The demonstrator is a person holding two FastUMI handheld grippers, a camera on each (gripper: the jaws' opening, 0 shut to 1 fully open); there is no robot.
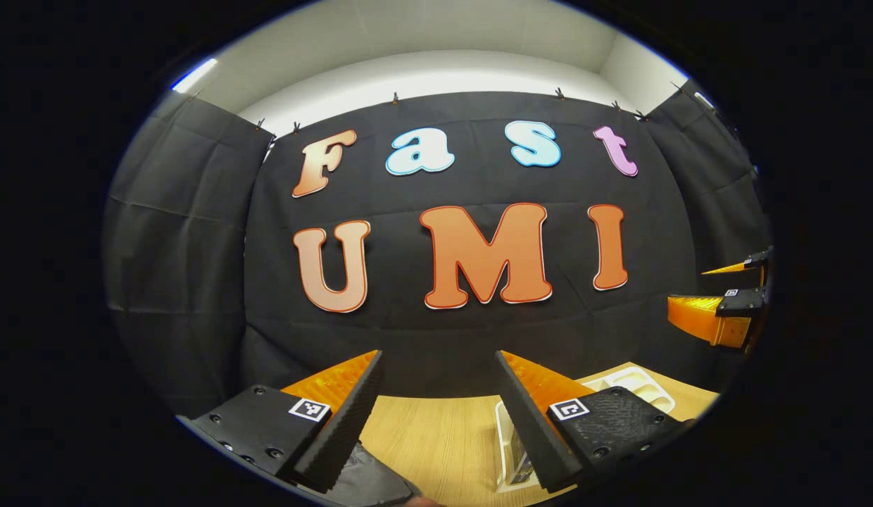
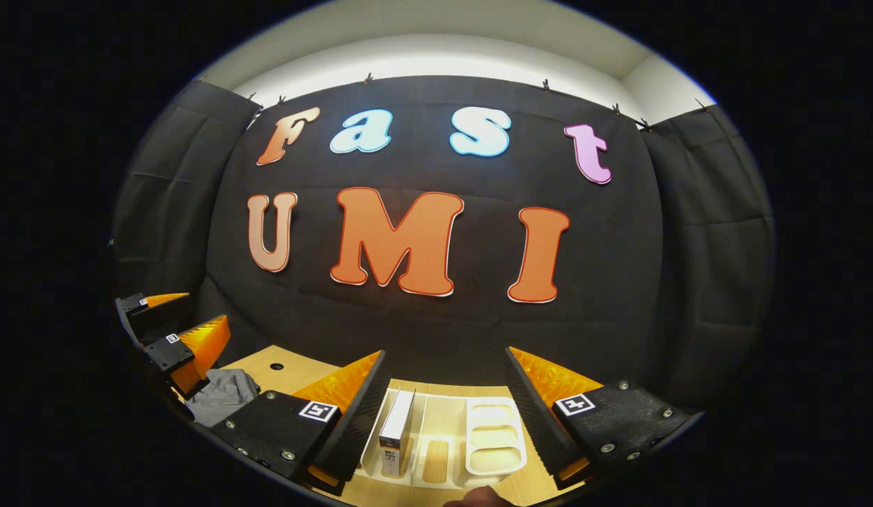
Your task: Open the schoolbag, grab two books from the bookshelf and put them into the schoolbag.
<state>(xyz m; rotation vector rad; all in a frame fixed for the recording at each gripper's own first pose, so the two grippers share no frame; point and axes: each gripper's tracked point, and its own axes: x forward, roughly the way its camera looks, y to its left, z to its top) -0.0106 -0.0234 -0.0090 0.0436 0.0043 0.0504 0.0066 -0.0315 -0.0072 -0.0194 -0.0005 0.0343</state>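
Bookshelf: a white rack (image 2: 443, 440) stands on the table (image 2: 296, 370) just ahead of the right hand-held gripper; it has upright slots on one side and a tray part with three shallow oval wells on the other; in the left gripper view its corner (image 1: 637, 384) shows beyond that view's right finger
Books: one book (image 2: 396, 431) stands upright in a slot of the rack, spine up, pale cover with a dark band low down; in the left gripper view a book edge (image 1: 519, 468) shows low in the rack, mostly hidden by the finger; more than this I cannot count
Schoolbag: a grey fabric mass (image 2: 225, 394) lies on the table at the left of the right gripper view, just below the other gripper; in the left gripper view a dark fabric edge (image 1: 369, 472) lies under the left finger (whether the bag is zipped or unzipped cannot be told)
Left hand-held gripper: (image 1: 440, 415) held level above the table, pointing at the booth wall; fingers spread wide, nothing between them; it shows from the side in the right gripper view (image 2: 176, 331), over the grey fabric
Right hand-held gripper: (image 2: 443, 415) level, aimed at the wall, fingers wide apart and gripping nothing, the rack in the gap between them; it shows at the right edge of the left gripper view (image 1: 725, 296)
Count: two grippers; one rack; one table
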